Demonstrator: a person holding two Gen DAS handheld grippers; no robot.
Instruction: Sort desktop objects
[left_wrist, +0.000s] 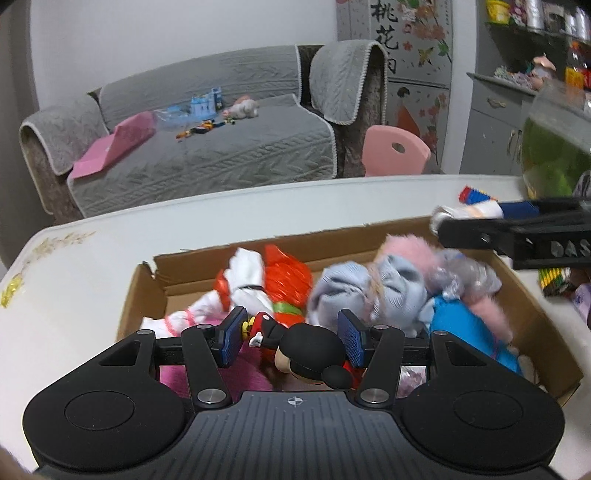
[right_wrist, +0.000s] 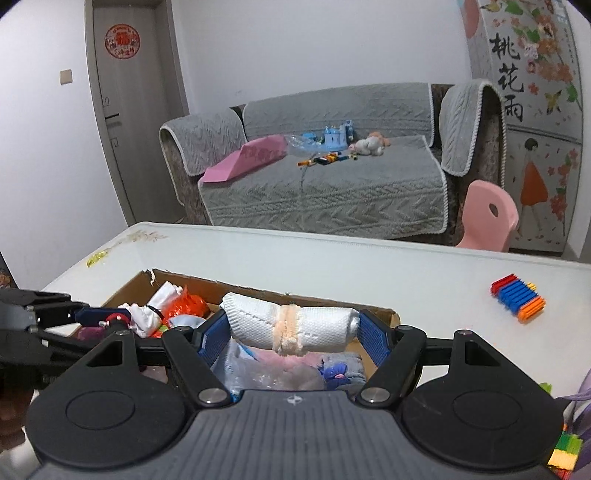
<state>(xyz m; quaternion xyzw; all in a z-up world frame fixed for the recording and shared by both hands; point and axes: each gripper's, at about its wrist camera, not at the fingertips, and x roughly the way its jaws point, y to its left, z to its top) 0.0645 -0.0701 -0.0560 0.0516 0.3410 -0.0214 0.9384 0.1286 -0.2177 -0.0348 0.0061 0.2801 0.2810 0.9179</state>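
My left gripper (left_wrist: 293, 338) hangs over a brown cardboard box (left_wrist: 258, 245) and is shut on a Mickey Mouse figure (left_wrist: 306, 350) with black ears and red trousers. The box holds rolled socks, a red-and-white cloth bundle (left_wrist: 266, 280) and pale blue and pink rolls (left_wrist: 373, 288). My right gripper (right_wrist: 293, 334) is shut on a rolled white sock (right_wrist: 291, 326) with a peach band, above the same box (right_wrist: 389, 314). It also shows at the right of the left wrist view (left_wrist: 517, 232), still holding the sock (left_wrist: 469, 212).
The box stands on a white table (right_wrist: 332, 258). A stack of coloured building blocks (right_wrist: 517, 297) lies on the table to the right, more blocks (right_wrist: 565, 450) at the near right edge. A grey sofa and a pink chair (right_wrist: 487, 216) stand beyond the table.
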